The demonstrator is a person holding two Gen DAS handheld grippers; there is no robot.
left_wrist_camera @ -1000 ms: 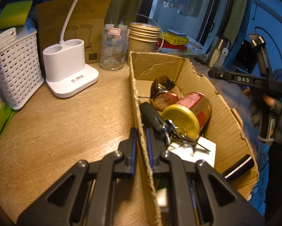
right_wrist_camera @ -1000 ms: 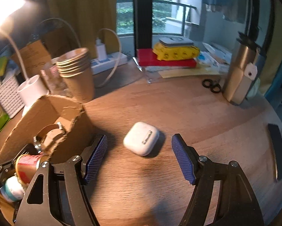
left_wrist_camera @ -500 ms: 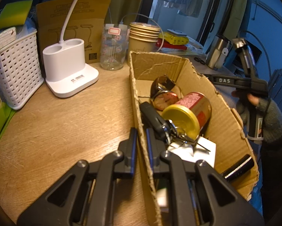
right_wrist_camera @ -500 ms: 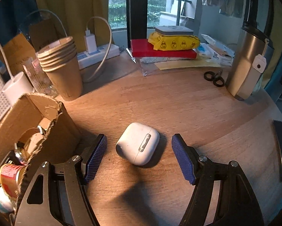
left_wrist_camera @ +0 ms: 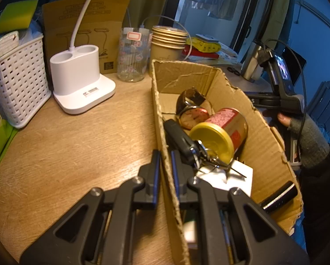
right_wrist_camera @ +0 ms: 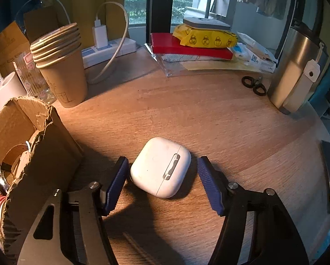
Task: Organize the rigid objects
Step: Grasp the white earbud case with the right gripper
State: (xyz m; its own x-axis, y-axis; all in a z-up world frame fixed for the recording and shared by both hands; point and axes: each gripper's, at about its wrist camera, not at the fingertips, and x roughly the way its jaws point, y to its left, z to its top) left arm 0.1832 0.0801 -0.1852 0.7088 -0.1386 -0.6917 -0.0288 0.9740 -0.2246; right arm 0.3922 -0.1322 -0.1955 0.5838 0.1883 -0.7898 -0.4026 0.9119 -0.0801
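My left gripper (left_wrist_camera: 165, 165) is shut on the near left wall of the open cardboard box (left_wrist_camera: 159, 114). The box holds a red can with a yellow lid (left_wrist_camera: 220, 130), a watch (left_wrist_camera: 191, 108), a black key fob with keys (left_wrist_camera: 182, 141), a white item and a black cylinder (left_wrist_camera: 278, 196). In the right wrist view a white earbud case (right_wrist_camera: 161, 166) lies on the wooden table beside the box (right_wrist_camera: 45, 145). My right gripper (right_wrist_camera: 162, 181) is open, its blue pads (right_wrist_camera: 117, 181) on either side of the case, not touching it.
Around the table edge stand a white lamp base (left_wrist_camera: 81, 84), a white basket (left_wrist_camera: 17, 81), a glass jar (left_wrist_camera: 131, 57), stacked paper cups (right_wrist_camera: 59, 66), a power strip (right_wrist_camera: 107, 48), red and yellow packs (right_wrist_camera: 195, 42), scissors (right_wrist_camera: 253, 84), a steel kettle (right_wrist_camera: 297, 70) and a dark bar (right_wrist_camera: 329, 172).
My right gripper has moved forward and down, so the earbud case now lies between its open pads. My left gripper has held still on the box wall.
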